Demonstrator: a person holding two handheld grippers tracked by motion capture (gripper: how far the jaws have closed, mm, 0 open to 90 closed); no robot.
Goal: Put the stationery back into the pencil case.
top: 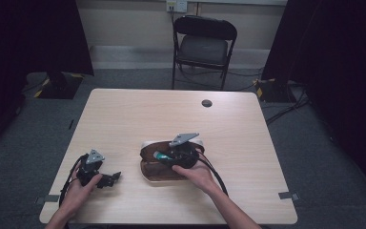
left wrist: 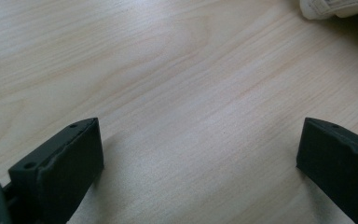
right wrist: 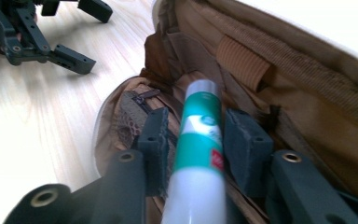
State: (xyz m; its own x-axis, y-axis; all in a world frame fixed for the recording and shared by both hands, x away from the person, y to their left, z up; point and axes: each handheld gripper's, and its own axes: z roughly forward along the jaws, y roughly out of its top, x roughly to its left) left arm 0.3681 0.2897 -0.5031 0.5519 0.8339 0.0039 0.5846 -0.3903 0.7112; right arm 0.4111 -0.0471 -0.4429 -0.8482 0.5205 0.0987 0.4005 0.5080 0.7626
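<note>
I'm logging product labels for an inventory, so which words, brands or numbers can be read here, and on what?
None can be read.
The white and green tube between the right gripper fingers, over the open brown fabric pouch, bears a white logo and a red patch: both too blurred to read.
The wall plate above the black folding chair is too small to read.
</note>
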